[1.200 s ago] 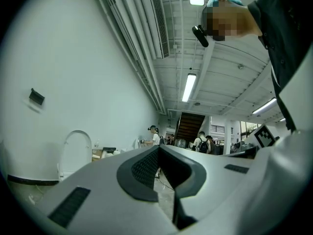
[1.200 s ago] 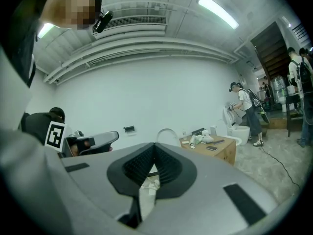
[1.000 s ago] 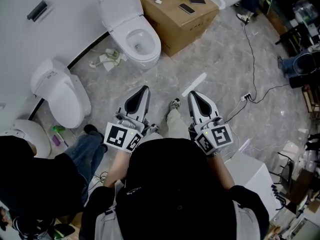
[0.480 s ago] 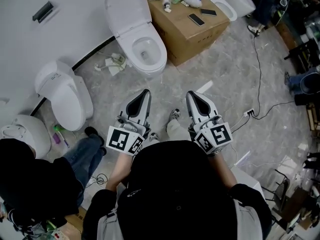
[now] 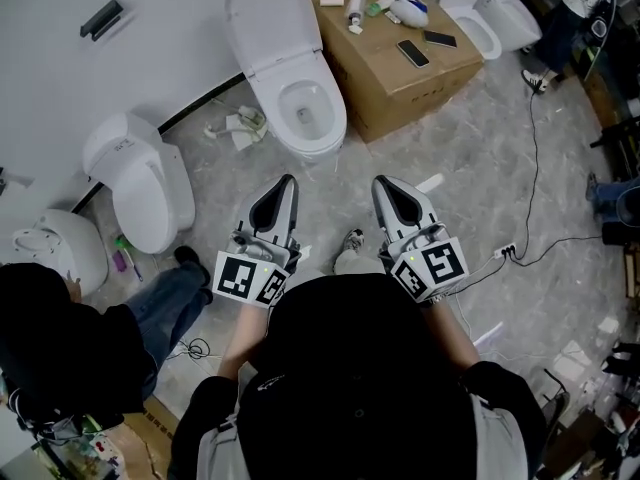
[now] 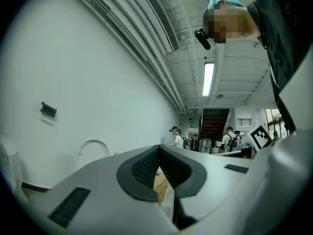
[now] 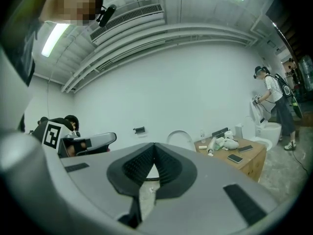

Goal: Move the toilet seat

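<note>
— Toilet seat: where is it?

— On the white toilet straight ahead, against the wall and just beside the cardboard box. One flap stands raised. Whether a ring also lies on the bowl rim, I cannot tell. It is well apart from both tools.

— And the tools?

— The left gripper and right gripper point level, side by side. Each has its jaws pressed together with nothing between them.

— How will the seat handle?

— It is probably moulded plastic: light, stiff and glossy, so slippery. It should swing on a hinge at the back. I would open the jaws first and take the thin front edge, farthest from the hinge. Guide it all the way, since a dropped seat could slam or crack.

— Any writing?

— Only the black-and-white square patterns on the marker cubes. A small dark mark on the closed toilet at the left is too small to read. Nothing on the box is legible.
</note>
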Tool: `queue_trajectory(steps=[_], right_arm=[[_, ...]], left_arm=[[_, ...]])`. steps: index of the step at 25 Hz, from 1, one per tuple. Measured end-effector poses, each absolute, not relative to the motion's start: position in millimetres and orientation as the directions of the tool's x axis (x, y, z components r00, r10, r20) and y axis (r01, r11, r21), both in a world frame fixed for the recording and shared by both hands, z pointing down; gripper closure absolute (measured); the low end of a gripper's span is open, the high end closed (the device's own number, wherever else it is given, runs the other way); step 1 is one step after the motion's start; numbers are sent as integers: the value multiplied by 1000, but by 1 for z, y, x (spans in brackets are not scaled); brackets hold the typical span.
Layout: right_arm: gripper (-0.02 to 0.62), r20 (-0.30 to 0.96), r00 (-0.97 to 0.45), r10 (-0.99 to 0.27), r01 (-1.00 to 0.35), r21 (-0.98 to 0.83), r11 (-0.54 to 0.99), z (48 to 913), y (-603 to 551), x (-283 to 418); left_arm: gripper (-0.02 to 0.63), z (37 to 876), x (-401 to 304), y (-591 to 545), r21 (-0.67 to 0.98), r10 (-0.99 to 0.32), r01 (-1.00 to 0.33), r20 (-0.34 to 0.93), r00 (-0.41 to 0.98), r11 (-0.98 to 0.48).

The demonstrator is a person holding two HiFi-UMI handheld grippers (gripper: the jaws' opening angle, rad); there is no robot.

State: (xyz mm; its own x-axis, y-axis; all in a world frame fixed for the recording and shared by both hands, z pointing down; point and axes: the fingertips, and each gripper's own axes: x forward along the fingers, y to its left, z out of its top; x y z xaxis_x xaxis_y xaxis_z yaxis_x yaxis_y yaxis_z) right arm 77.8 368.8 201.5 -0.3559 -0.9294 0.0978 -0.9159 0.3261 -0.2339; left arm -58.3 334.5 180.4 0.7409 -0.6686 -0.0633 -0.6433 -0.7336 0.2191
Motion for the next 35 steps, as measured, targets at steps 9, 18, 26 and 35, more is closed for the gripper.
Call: queue_trajectory(steps=[9,18,26,35], right_arm=[[581,121,-361,-925,-916,-235,327,214,342,134],[581,136,-397,-908,-903,-234,360,219,306,137],[581,173,-422,-890,-896,-224,382,226,260,132],[581,185,-460,-868,-882,-210,423,222,185,117]], left_arm=[[597,189,-15,309,227,-692,-666,-58,720,-711],[597,200,-12,279,248,-727,-697,-45,686,-673],[597,212,-16,231,270,-740,-707,-32,672,-654],[597,218,-19,159,282,-737,-702,-28,676,-654]])
